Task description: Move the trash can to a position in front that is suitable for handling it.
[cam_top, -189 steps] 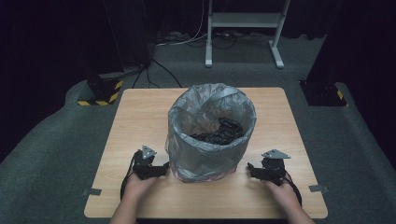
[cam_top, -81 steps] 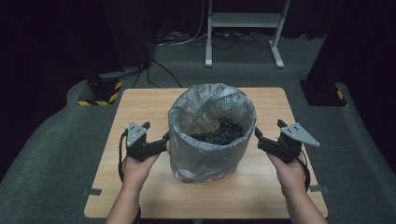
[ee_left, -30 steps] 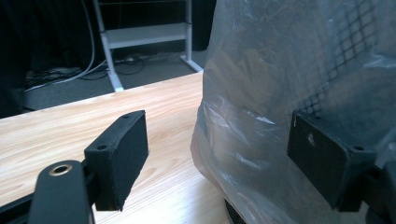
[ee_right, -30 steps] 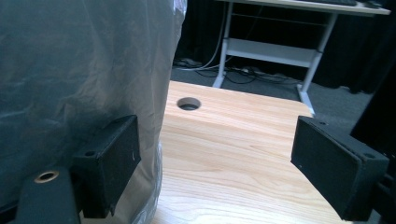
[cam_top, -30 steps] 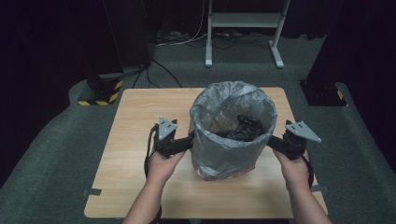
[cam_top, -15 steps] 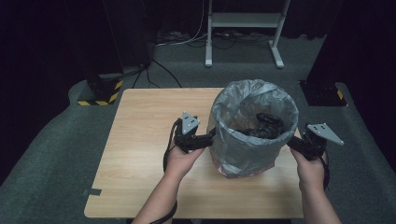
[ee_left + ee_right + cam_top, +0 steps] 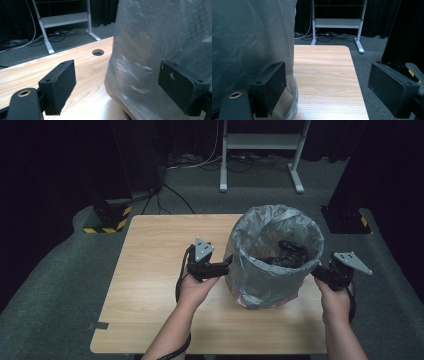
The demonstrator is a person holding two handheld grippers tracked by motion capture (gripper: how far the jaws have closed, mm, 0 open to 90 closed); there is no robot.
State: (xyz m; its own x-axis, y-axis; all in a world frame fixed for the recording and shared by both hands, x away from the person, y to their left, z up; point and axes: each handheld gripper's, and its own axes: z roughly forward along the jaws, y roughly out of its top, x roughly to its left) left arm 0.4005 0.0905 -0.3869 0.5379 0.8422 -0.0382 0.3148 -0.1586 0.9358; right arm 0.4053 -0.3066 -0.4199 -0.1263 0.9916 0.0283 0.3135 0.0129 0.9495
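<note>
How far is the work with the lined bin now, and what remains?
Done: compared with six seconds ago, the bin has moved from the table's centre toward its right side. In hand: the left gripper and right gripper, both open, press its sides. Left: unclear, the destination is not shown.

Your counter (image 7: 150, 270) is a light wood-grain top with rounded corners and a round hole (image 7: 98, 52) through it, standing on grey carpet (image 7: 50, 280). Beyond its far edge you have a white metal stand (image 7: 260, 142) with two upright legs and a crossbar, and loose cables (image 7: 200, 162) running along the floor by it against black curtains. At the far left corner you will see a dark base with yellow-and-black hazard striping (image 7: 107, 217), with a similar striped base (image 7: 350, 220) at the far right.
</note>
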